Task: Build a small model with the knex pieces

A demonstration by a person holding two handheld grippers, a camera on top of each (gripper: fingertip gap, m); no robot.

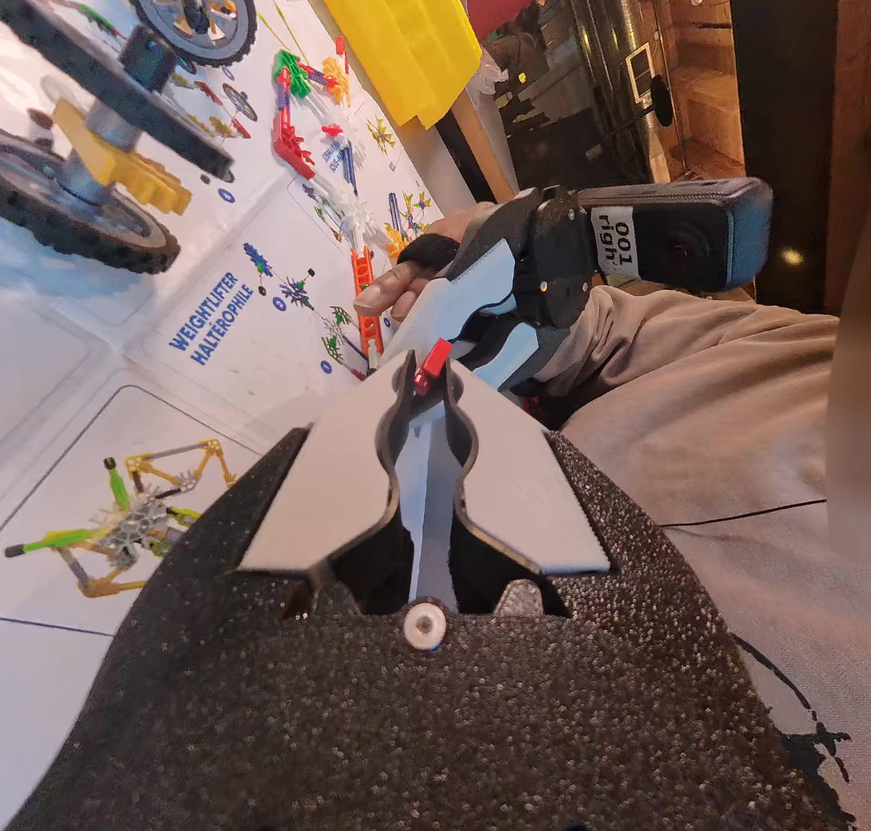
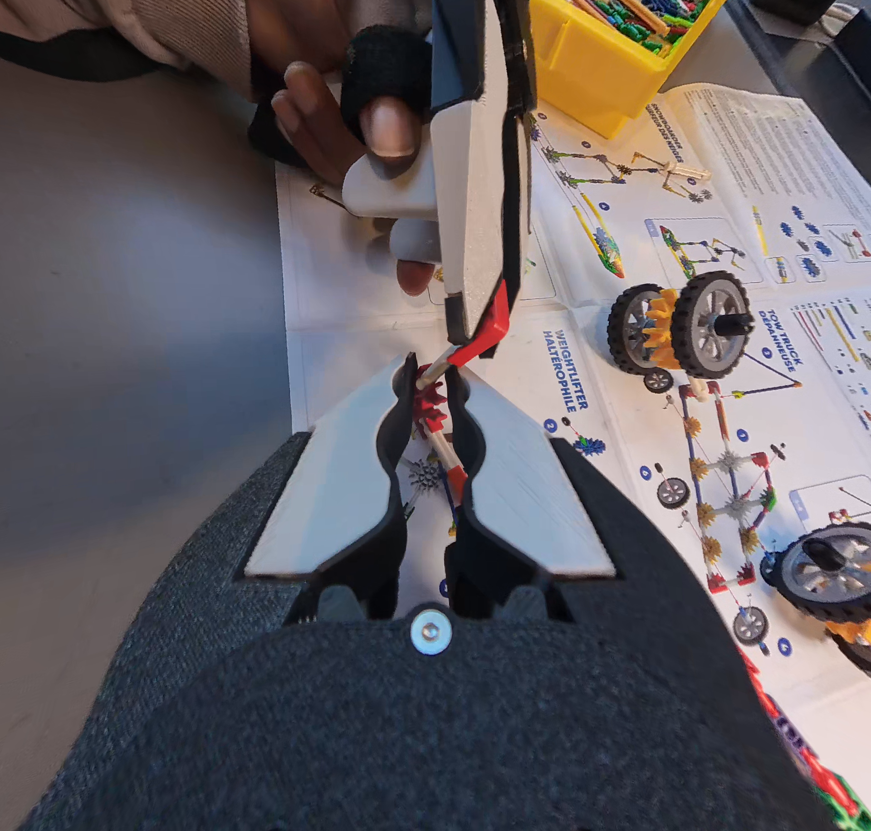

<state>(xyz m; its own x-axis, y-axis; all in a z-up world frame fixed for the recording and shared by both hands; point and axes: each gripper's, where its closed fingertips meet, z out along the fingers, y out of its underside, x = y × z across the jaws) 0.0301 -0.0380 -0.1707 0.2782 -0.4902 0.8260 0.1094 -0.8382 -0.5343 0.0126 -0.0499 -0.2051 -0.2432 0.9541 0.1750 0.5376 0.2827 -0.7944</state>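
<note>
Left tongs (image 1: 429, 370): jaws narrow, pinched on a small red clip (image 1: 432, 365) right at the tips. In the right wrist view we see the same clip (image 2: 485, 332) held at the tip of the left tongs (image 2: 476, 332), coming down from above.

Right tongs (image 2: 431, 375): jaws narrow, closed on a small built piece, a red toothed connector (image 2: 430, 403) on a white rod (image 2: 443, 445). The rod's short end pokes out past the tips and meets the red clip; the two touch, or very nearly.

In the left wrist view the right tongs (image 1: 414, 337) lie just beyond the clip, held by a hand (image 1: 400, 285) with a black band on one finger.

Below both: a folded instruction sheet (image 2: 612, 384) with coloured diagrams, spread on a grey table (image 2: 141, 290).

On the sheet, to the right: a pair of black-tyred wheels (image 2: 678, 327) with a yellow gear between them. Another wheel (image 2: 829, 568) sits at the right edge, partly cut off.

Far end of the sheet: a yellow bin (image 2: 594, 68) filled with coloured rods and connectors.
</note>
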